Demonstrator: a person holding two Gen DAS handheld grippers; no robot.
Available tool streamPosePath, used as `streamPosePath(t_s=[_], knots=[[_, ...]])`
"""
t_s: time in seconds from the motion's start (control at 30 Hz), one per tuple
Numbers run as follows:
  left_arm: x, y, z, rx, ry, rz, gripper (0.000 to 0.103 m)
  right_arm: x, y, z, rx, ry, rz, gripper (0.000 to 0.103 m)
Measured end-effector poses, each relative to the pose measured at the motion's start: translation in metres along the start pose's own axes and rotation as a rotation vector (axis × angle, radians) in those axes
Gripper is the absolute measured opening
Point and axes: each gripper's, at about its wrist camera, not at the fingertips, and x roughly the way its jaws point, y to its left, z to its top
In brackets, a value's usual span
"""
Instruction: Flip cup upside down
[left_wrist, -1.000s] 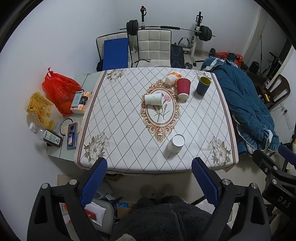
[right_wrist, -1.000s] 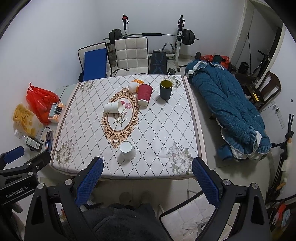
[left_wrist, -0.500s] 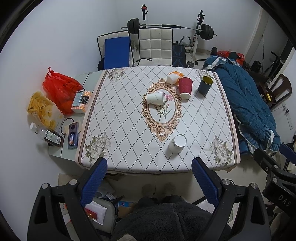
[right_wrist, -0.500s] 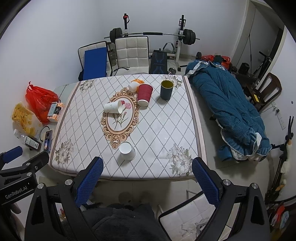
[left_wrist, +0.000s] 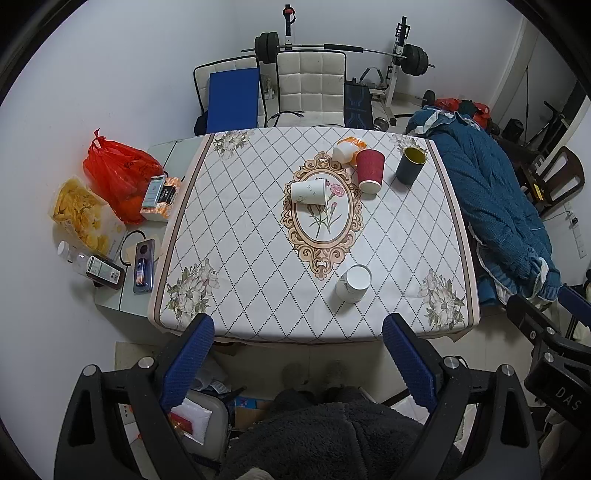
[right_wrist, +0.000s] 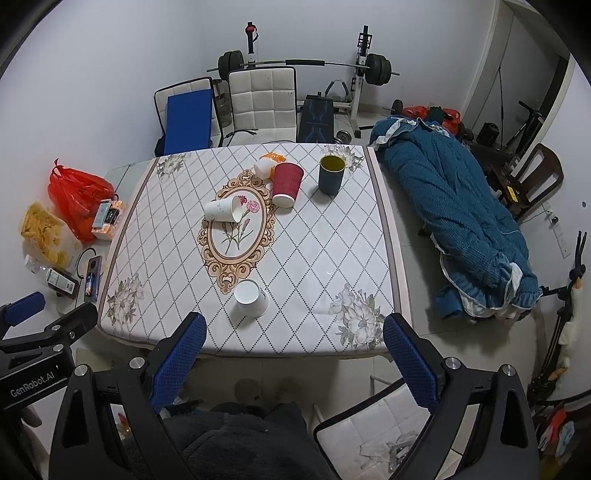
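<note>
both hand-held grippers hang high above the near edge of the table, well apart from everything on it, each pointing forward and down over the person's dark fleece lap. the left gripper (left_wrist: 298, 338) has its blue-padded fingers (left_wrist: 188, 360) spread wide with nothing between them; the right gripper (right_wrist: 293, 338) is likewise spread wide and holds nothing, its blue pads (right_wrist: 410, 360) framing the near edge of the table.

the square table with a white diamond-patterned cloth and a floral oval medallion (left_wrist: 236, 236) carries five cups. nearest the person, just past the lower tip of the medallion, a white paper cup with faint marbling (left_wrist: 353, 283) stands with its flat base up and its mouth on the cloth. at the top of the medallion a second white paper cup (left_wrist: 309, 191) lies on its side, its mouth facing right. beyond it a red ribbed paper cup (left_wrist: 370, 170) also stands upside down, touching a small white and orange cup (left_wrist: 347, 148) lying on its side behind it. to the right, apart from the red one, a dark blue cup with a yellow-green inside (left_wrist: 410, 165) stands upright, mouth open to the ceiling.
</note>
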Motion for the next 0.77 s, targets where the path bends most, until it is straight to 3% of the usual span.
streamPosePath(t_s=[0.77], knots=[[0.001,-0.001,-0.001,0.003,0.0,-0.001,0.094,0.006,-0.007,-0.002,-0.006,0.01,0.008,0.099]])
